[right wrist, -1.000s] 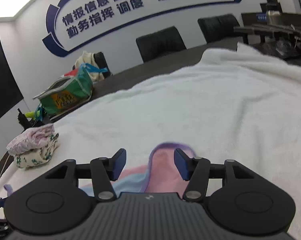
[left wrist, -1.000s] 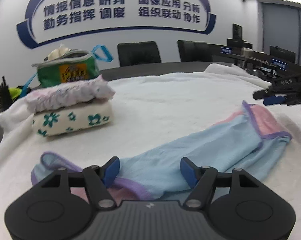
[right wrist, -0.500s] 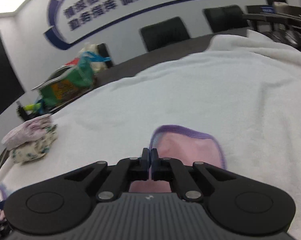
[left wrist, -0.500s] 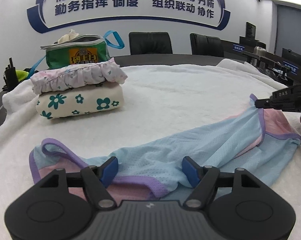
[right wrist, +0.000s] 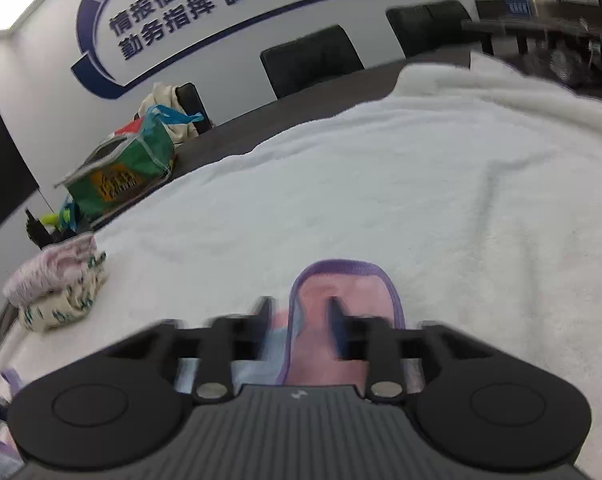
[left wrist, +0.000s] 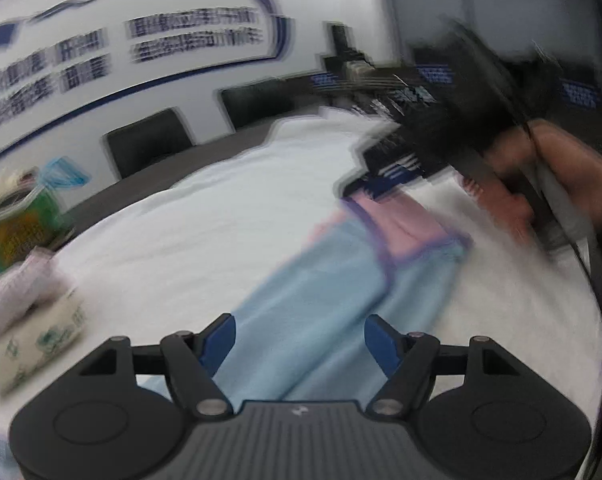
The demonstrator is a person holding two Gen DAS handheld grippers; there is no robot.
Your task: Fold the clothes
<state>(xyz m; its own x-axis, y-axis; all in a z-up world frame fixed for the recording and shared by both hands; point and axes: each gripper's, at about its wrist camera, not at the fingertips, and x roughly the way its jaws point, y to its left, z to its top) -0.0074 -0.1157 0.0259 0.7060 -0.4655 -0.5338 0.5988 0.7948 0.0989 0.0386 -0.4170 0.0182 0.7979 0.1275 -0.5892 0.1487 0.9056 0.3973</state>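
A light blue garment [left wrist: 341, 292] with pink panels and purple trim lies stretched on the white towel [left wrist: 229, 216]. My left gripper [left wrist: 299, 338] is open just above its near part, holding nothing. My right gripper [right wrist: 301, 320] is open, its blurred fingers astride the garment's pink purple-edged end [right wrist: 341, 296]. In the left wrist view the right gripper [left wrist: 385, 168] and the hand holding it sit at the garment's far end. The left view is motion-blurred.
A stack of folded clothes [right wrist: 57, 280] sits at the towel's left edge, also in the left wrist view [left wrist: 25, 312]. A green bag [right wrist: 121, 176] stands behind it on the dark table [right wrist: 241, 136]. Black chairs [right wrist: 313, 60] line the far side.
The right gripper, shut on the pink end half a second ago, has opened. The left gripper has swung right along the garment and stays open.
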